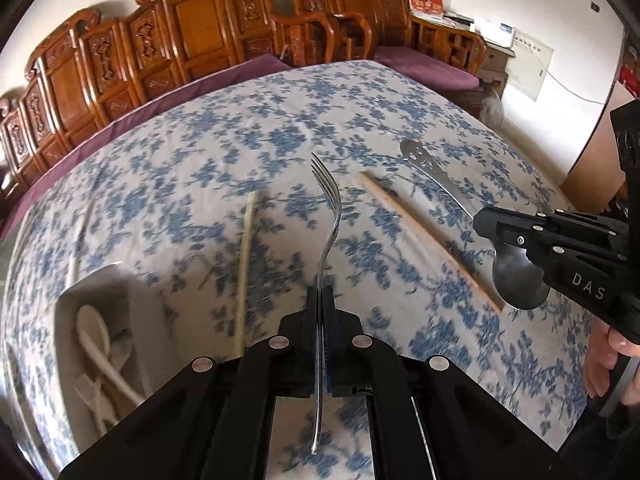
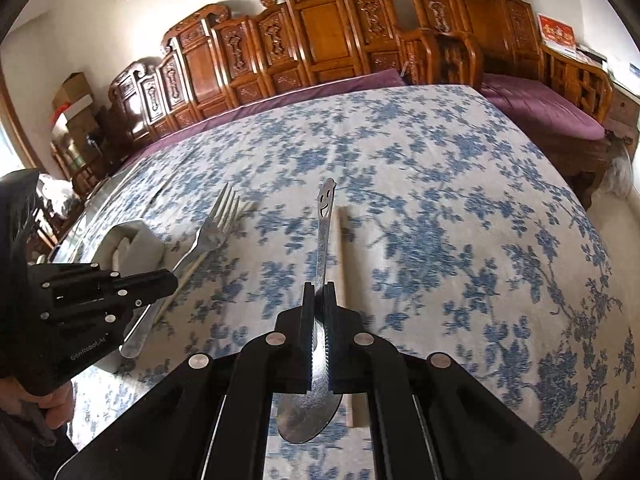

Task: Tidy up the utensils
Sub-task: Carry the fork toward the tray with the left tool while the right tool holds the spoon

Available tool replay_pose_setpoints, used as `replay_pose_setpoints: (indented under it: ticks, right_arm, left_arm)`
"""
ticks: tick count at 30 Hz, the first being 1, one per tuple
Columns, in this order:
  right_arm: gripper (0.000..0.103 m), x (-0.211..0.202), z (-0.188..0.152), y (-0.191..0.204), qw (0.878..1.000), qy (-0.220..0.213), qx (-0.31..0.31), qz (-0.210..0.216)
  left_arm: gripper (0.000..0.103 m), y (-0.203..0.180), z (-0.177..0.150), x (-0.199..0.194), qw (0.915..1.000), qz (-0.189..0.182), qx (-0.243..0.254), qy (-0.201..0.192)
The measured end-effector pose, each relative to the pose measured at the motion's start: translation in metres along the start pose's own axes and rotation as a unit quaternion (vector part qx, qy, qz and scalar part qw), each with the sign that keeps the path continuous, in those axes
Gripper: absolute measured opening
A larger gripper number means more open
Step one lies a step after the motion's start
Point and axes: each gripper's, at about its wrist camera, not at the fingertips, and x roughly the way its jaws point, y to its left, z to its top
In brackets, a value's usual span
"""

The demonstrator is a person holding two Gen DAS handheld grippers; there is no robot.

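Fork [image 1: 325,240], steel, clamped by its handle between the closed jaws of the left gripper [image 1: 320,300]. In the left wrist view it runs up the middle of the frame: the tines project well beyond the fingertips toward the upper centre, while the handle end passes back between the fingers to the lower centre. It is held clear of the tablecloth [image 1: 280,120].

Spoon [image 2: 320,264], steel, with a smiling-face cut-out at the handle tip, gripped near the neck by the closed jaws of the right gripper [image 2: 320,300]. In the right wrist view the handle points away to the upper centre and the bowl lies behind the fingertips at lower centre.

Each tool is visible to the other camera: the right gripper enters the left wrist view at the right edge with the bowl hanging below it, and the left gripper shows at the left edge of the right wrist view with the tines above it. A hand [image 1: 608,356] holds the right tool's grip at the far right.

Two chopsticks remain on the cloth: a darker wooden chopstick [image 1: 428,240] lying diagonally between fork and spoon, and a pale chopstick [image 1: 245,264] left of the fork.

At lower left of the left wrist view stands a pale holder [image 1: 144,320] containing what appear to be white spoons, though blur leaves this uncertain.

Beyond the table's far edge, along the top of both frames, a carved wooden bench [image 2: 320,40] with purple cushions.
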Motion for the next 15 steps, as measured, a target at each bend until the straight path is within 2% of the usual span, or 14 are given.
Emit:
replay_pose_setpoints:
  ticks: [7,15]
  right_arm:
    - [0.005,0.006,-0.006,0.042,0.998,0.007,-0.056,0.006]
    - [0.005,0.014,-0.019,0.064,0.996,0.029,-0.087,0.013]
  left_arm:
    - [0.002,0.028,-0.013,-0.03,0.9995,0.027,-0.008,-0.012]
    - [0.002,0.061,-0.031,-0.058,0.9982,0.047,-0.027,-0.026]
